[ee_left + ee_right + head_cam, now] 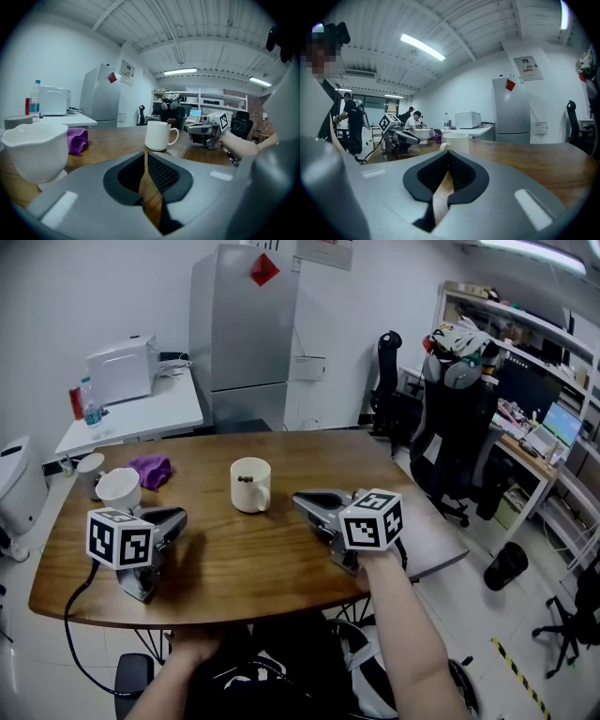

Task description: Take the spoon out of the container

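Spoon (246,478) stands nearly upright in mug (251,491), dark end up; left gripper (179,517) and right gripper (298,499) jaws together, empty

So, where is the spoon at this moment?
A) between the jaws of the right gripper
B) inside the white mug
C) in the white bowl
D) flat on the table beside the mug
B: the dark end of the spoon shows inside the white mug, and the right gripper is shut, with nothing in it.
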The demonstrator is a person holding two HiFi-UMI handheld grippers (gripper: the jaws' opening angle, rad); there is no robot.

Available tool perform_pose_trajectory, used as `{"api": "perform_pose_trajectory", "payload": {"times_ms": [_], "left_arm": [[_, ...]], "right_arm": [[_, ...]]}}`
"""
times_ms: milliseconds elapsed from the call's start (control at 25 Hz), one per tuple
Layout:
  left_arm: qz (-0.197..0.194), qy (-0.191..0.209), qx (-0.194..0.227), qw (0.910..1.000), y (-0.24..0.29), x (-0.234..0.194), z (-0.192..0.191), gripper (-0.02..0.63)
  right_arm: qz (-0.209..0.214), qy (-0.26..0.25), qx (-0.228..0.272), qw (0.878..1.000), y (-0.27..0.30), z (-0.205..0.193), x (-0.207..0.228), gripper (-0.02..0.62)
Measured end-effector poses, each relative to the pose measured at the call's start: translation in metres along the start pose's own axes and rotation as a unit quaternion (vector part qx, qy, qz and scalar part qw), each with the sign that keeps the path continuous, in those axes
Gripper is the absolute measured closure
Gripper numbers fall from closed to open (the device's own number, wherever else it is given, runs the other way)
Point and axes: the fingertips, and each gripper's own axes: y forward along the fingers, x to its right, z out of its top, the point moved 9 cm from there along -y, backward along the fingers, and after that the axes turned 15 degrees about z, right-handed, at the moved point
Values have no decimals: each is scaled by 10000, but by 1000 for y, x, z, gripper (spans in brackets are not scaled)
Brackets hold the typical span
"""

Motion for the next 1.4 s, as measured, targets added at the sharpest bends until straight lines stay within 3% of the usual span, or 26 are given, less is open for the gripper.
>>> {"api": "perform_pose_trajectory", "payload": {"times_ms": [320,680,1040,1400], "left_arm": [[-29,11,-4,10000,7,6,1,584],[-16,-16,-11,10000,6,7,2,584],[3,3,-6,10000,7,7,2,584],[3,39,-71,10000,9,8,0,584]], "right_arm": [[69,-279,10,9996,-5,22,-8,593],[162,-766,-389,9962,13,44,-17,592],[92,-1562,-1163,9808,43,62,-26,558],[-256,-2157,-1743,9604,59,61,-23,535]]}}
